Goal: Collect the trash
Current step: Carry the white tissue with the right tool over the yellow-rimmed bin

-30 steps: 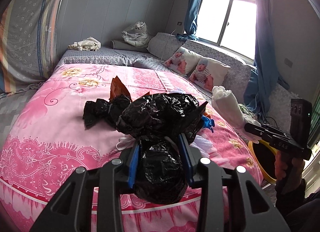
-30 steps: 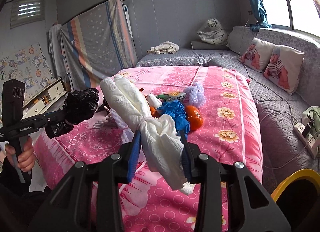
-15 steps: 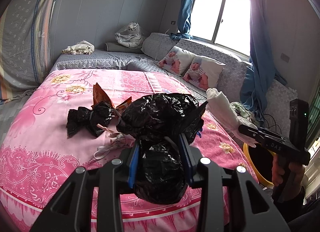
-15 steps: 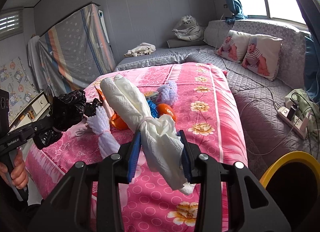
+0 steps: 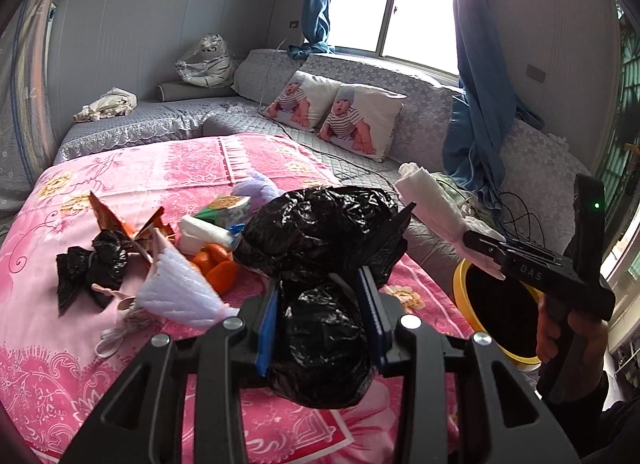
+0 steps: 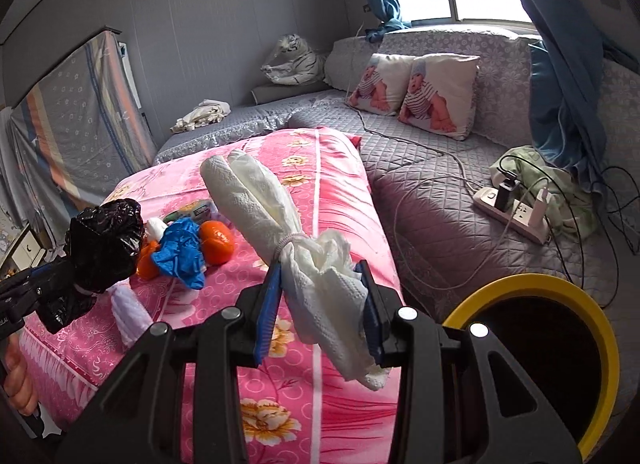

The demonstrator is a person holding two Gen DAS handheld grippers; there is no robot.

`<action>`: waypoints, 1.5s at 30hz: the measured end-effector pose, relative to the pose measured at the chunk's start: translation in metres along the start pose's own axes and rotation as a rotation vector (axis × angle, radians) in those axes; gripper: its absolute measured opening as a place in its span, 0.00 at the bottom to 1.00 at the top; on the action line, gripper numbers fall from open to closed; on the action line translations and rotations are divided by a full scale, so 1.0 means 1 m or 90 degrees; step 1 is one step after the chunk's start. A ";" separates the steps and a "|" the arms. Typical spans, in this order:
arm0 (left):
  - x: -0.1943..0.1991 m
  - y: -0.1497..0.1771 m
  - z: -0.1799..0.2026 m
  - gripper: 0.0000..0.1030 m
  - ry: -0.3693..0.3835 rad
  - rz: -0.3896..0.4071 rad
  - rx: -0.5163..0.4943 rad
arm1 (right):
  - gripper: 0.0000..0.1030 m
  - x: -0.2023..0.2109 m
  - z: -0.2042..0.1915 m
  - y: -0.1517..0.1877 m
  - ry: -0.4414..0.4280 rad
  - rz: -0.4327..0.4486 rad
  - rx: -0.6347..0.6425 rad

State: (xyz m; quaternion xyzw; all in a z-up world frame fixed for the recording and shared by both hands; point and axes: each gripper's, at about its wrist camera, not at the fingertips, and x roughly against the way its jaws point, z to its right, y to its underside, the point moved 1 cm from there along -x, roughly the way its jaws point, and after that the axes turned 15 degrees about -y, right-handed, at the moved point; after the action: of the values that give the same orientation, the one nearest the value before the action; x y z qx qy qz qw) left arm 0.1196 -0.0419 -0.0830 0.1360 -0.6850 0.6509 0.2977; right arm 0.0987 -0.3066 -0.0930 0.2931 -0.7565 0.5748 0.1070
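My left gripper [image 5: 322,314] is shut on a crumpled black plastic bag [image 5: 320,248], held above the pink bed. My right gripper [image 6: 320,304] is shut on a tied white paper bundle [image 6: 280,223]. A yellow-rimmed bin [image 6: 532,284] with a dark inside stands on the floor at the bed's right corner, just right of the white bundle; in the left wrist view the yellow bin [image 5: 460,280] lies below the right gripper [image 5: 472,242]. On the bed remain a smaller black bag [image 5: 92,268], an orange wrapper [image 5: 104,211], a white paper cone [image 5: 176,288], orange fruit [image 6: 216,242] and blue crumpled paper [image 6: 180,248].
The pink bedspread [image 5: 160,167] fills the left and middle. A grey quilted couch [image 6: 440,199] with two baby-print pillows [image 6: 436,95] runs along the window wall. A power strip with cables [image 6: 512,211] lies on it near the bin. Blue curtains [image 5: 476,103] hang at right.
Both grippers have swung to the right along the bed with their loads still gripped. The yellow bin has come further into both views and the trash pile has slid left.
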 end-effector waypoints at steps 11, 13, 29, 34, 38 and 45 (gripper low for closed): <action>-0.039 -0.024 0.069 0.34 0.068 -0.028 -0.043 | 0.34 0.049 0.068 -0.007 0.113 0.062 -0.065; -0.045 -0.027 0.084 0.34 0.071 -0.030 -0.043 | 0.34 0.058 0.079 -0.008 0.134 0.070 -0.074; -0.071 -0.005 0.229 0.34 0.176 -0.152 -0.096 | 0.34 0.112 0.157 0.001 0.300 0.018 -0.123; -0.074 0.016 0.255 0.33 0.198 -0.185 -0.097 | 0.34 0.120 0.166 0.018 0.325 -0.015 -0.128; -0.079 0.036 0.264 0.34 0.193 -0.207 -0.121 | 0.35 0.127 0.174 0.026 0.348 -0.018 -0.141; -0.086 0.051 0.265 0.33 0.196 -0.243 -0.132 | 0.35 0.119 0.178 0.033 0.334 -0.039 -0.146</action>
State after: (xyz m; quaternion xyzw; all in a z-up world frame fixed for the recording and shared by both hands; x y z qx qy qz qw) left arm 0.0966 -0.3107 -0.1684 0.1309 -0.6565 0.5225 0.5281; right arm 0.0155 -0.5052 -0.1164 0.1429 -0.7539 0.5380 0.3489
